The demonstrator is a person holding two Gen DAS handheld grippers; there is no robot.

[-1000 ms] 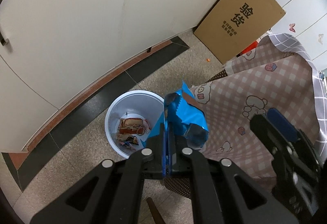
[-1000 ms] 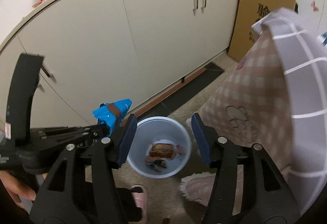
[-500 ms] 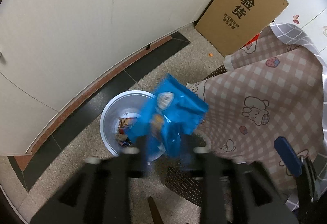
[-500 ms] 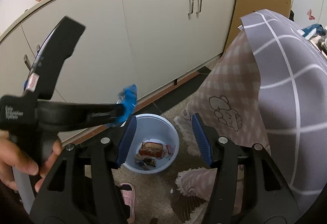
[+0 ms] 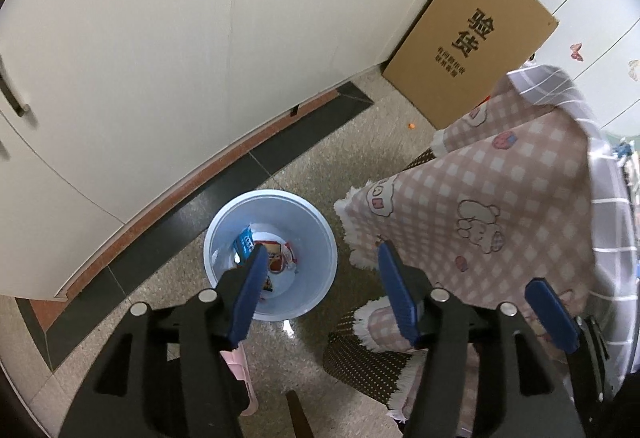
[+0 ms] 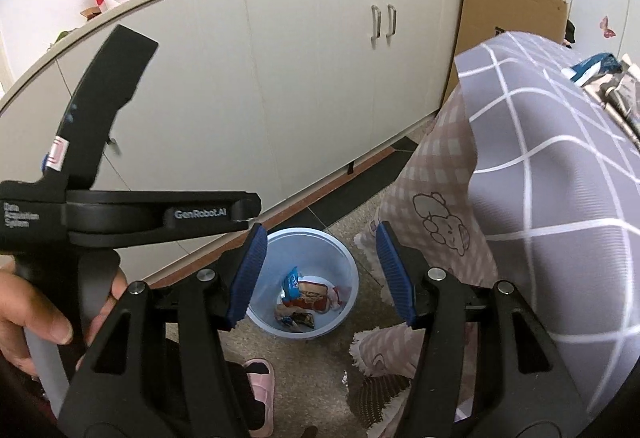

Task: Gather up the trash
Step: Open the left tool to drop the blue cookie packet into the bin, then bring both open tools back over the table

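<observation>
Over the light-blue trash bin (image 5: 270, 254), left gripper (image 5: 320, 294) jaws opening, nothing between them; blue wrapper (image 5: 245, 243) lies directly below inside; right gripper (image 6: 318, 274) spread, empty

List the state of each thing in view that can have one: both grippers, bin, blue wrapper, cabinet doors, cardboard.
left gripper: jaws opening, nothing between them
right gripper: jaws open, holding nothing
bin: upright on the floor, no lid, partly filled with wrappers
blue wrapper: lying inside the bin
cabinet doors: closed
cardboard sheet: flat, leaning against the cabinet
</observation>
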